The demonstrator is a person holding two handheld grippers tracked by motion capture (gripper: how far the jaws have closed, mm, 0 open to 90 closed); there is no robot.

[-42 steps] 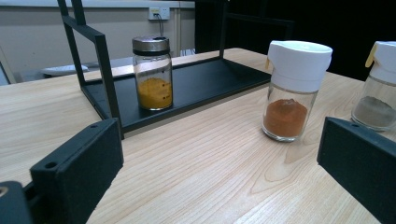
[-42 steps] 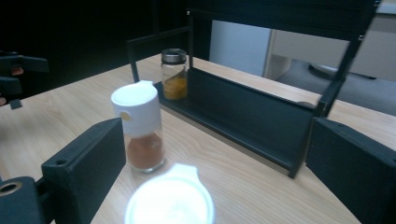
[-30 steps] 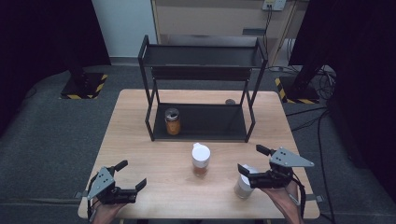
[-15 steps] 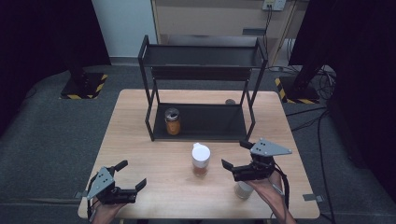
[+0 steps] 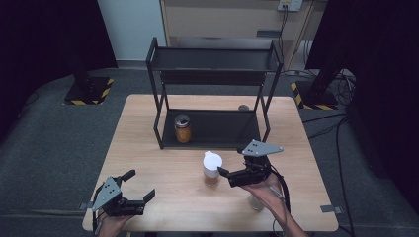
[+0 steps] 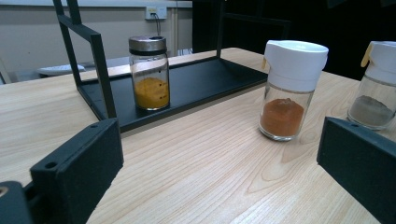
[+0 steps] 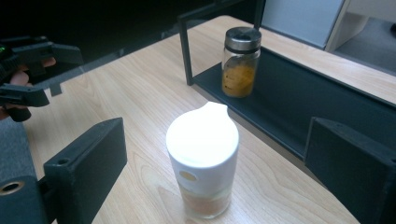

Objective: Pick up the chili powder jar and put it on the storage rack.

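A white-capped jar of orange spice (image 5: 212, 168) (image 6: 290, 88) (image 7: 203, 154) stands mid-table, in front of a black two-shelf rack (image 5: 217, 59). My right gripper (image 5: 223, 174) (image 7: 217, 156) is open, its jaws on either side of this jar without touching it. A metal-lidded jar of yellow spice (image 5: 182, 128) (image 6: 149, 74) (image 7: 240, 60) stands on the rack's lower shelf (image 7: 299, 102). A jar of grey spice (image 5: 256, 201) (image 6: 377, 88) stands near the front edge, partly under the right hand. My left gripper (image 5: 137, 186) (image 6: 219, 186) rests open at the front left.
The rack fills the back middle of the wooden table (image 5: 148, 148). A small round grey object (image 5: 243, 107) lies behind the rack's right leg. Bare wood lies between the two grippers and at the table's left side.
My right gripper has left the grey spice jar near the front edge and moved left and forward to the white-capped jar. The left gripper has stayed put.
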